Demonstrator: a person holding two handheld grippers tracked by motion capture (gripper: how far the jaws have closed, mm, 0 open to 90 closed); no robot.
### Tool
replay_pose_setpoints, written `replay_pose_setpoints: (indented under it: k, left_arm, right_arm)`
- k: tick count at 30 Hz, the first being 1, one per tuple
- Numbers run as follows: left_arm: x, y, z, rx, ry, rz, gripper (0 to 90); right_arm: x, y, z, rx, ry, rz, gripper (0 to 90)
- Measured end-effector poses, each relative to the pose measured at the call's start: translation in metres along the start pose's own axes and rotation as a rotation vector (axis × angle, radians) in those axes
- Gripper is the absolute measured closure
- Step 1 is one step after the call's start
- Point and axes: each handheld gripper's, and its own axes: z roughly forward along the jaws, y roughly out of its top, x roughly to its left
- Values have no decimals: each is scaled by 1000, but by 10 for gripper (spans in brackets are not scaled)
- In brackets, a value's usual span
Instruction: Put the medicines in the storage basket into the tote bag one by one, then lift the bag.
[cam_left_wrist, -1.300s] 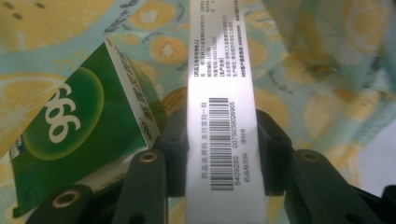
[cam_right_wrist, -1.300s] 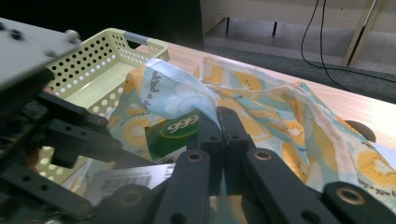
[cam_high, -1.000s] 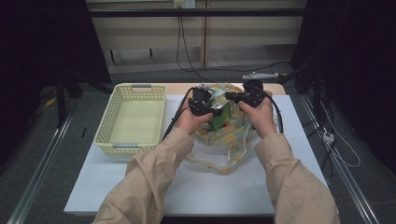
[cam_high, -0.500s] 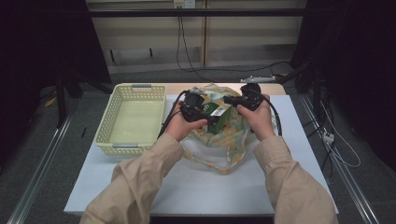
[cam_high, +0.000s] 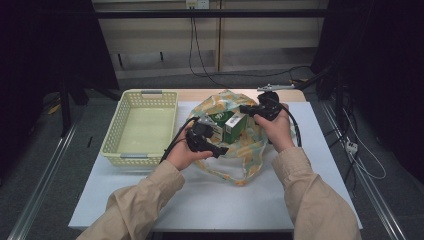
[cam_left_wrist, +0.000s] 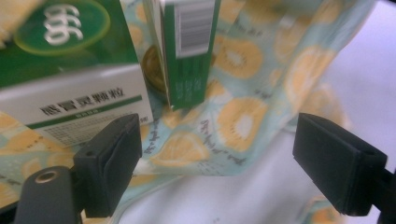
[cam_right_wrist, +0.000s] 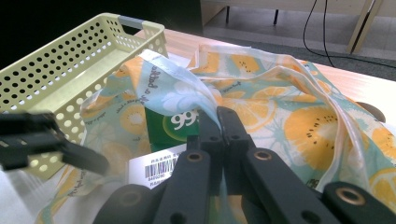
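A fruit-print plastic bag (cam_high: 250, 145) lies at the table's middle with two green and white boxes (cam_high: 227, 125) showing in its mouth. My right gripper (cam_high: 246, 109) is shut on the bag's upper edge (cam_right_wrist: 205, 100) and holds it lifted above a green box (cam_right_wrist: 170, 127). My left gripper (cam_high: 219, 149) sits at the bag's near left side, open, with nothing between its fingers. In the left gripper view, my left gripper (cam_left_wrist: 224, 158) faces a white and green box (cam_left_wrist: 70, 74), a narrower box (cam_left_wrist: 187, 51) and the bag fabric (cam_left_wrist: 238, 121).
A pale yellow perforated basket (cam_high: 120, 150) stands empty to the left of the bag, and also appears in the right gripper view as the basket (cam_right_wrist: 70, 56). Bare white tabletop (cam_high: 225, 200) lies in front of the bag. Cables hang behind the table.
My left gripper has drawn back toward the person and down to the bag's near edge. The right gripper keeps the bag edge raised, and the boxes show more.
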Motion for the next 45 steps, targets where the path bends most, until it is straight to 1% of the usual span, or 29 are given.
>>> replay_pose_setpoints:
  k: [4,9,10,14,15,16,17,19,20,21,22,23,24,25,26,27,28,29,32,33,34,35,36,37,38,39,40,41,45]
  left_arm:
    - [-3,-5,14,20,-37,16,157]
    - [-7,-9,24,58,-59,42,157]
    - [-8,-10,25,70,-56,58,160]
    - [-7,-14,32,120,-47,88,179]
    - [-6,-15,33,132,-37,95,258]
    - [-6,-16,34,129,-11,102,306]
    - [-3,-18,35,126,-21,83,389]
    - [-1,-18,34,121,-10,70,585]
    - [-1,-18,34,121,-10,70,726]
    - [0,-18,32,112,-11,59,836]
    - [3,-16,30,116,-3,52,900]
    - [2,-15,28,86,-9,17,900]
    - [2,-13,25,76,2,10,900]
    - [3,-7,15,58,7,2,900]
    - [3,-7,15,58,7,2,900]
    - [2,-3,10,44,6,-2,900]
    - [3,7,-2,22,25,-7,900]
    - [3,7,-2,22,25,-7,900]
    - [8,26,-21,-14,35,-18,900]
    - [8,34,-27,-31,49,-19,900]
    - [9,51,-39,-57,56,-17,900]
    - [9,51,-39,-57,56,-17,900]
    - [8,61,-45,-67,70,-10,900]
    - [7,80,-57,-94,85,5,900]
    - [7,80,-57,-94,85,5,900]
    - [6,90,-63,-111,99,13,900]
    - [6,109,-74,-137,121,24,900]
    - [6,109,-74,-137,121,24,900]
    - [9,139,-93,-191,163,38,900]
  right_arm:
    - [-1,0,0,-1,5,12,900]
    - [-3,0,0,3,6,12,900]
    - [-4,-1,-1,8,11,15,900]
    - [-5,0,-1,2,7,17,900]
    - [-5,0,-2,2,5,16,900]
    - [-5,0,-2,2,4,15,900]
    - [-5,0,-2,1,4,16,900]
    - [-5,0,-2,2,5,14,900]
    - [-5,0,-2,2,5,14,900]
    - [-4,0,-2,2,6,12,900]
    - [-4,0,-3,2,6,10,900]
    - [-4,0,-3,2,6,10,900]
    - [-5,0,-4,1,6,14,900]
    - [-6,0,-4,-1,4,17,900]
    - [-6,0,-5,-1,3,18,900]
    - [-6,0,-6,-3,3,16,900]
    - [-6,1,-7,-5,2,18,900]
    - [-7,2,-8,-6,1,16,900]
    - [-8,8,-14,-19,-5,15,900]
    - [-8,11,-16,-25,-5,12,900]
    - [-9,14,-19,-32,-11,10,900]
    - [-10,17,-22,-35,-15,12,900]
    - [-10,21,-25,-40,-17,11,900]
    - [-11,24,-28,-46,-22,9,900]
    - [-12,28,-31,-52,-24,7,900]
    - [-13,32,-34,-53,-27,3,900]
    - [-14,35,-37,-55,-33,-5,900]
    - [-15,38,-39,-58,-36,-7,900]
    - [-18,49,-46,-70,-43,-8,900]
